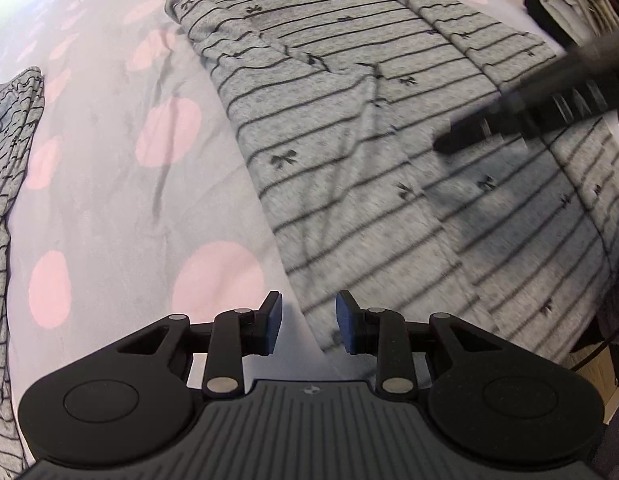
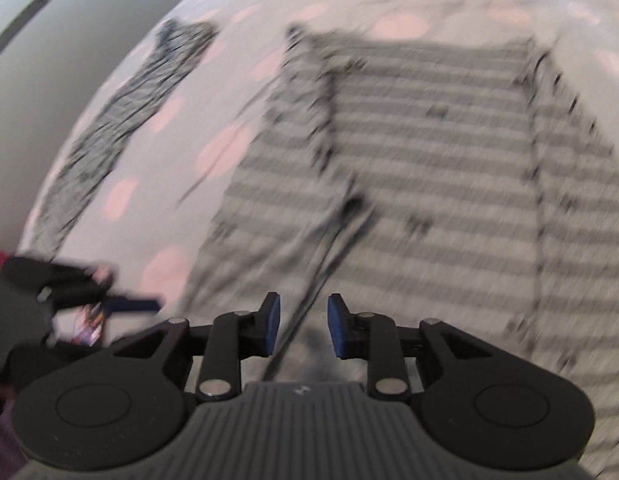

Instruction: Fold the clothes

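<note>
At far left a second striped garment [image 1: 7, 200] lies crumpled on the grey bedspread [image 1: 109, 208] (pink dots all over it). The left gripper [image 1: 308, 322] hangs with jaws spread and nothing between them, over the near left edge of the striped top [image 1: 369, 152], which lies flat with sides folded in. The right gripper [image 2: 300, 326] hovers over the top, jaws apart and empty.

pink-dotted grey bedcover [image 1: 121, 208], pale wall [image 2: 69, 60]
</note>
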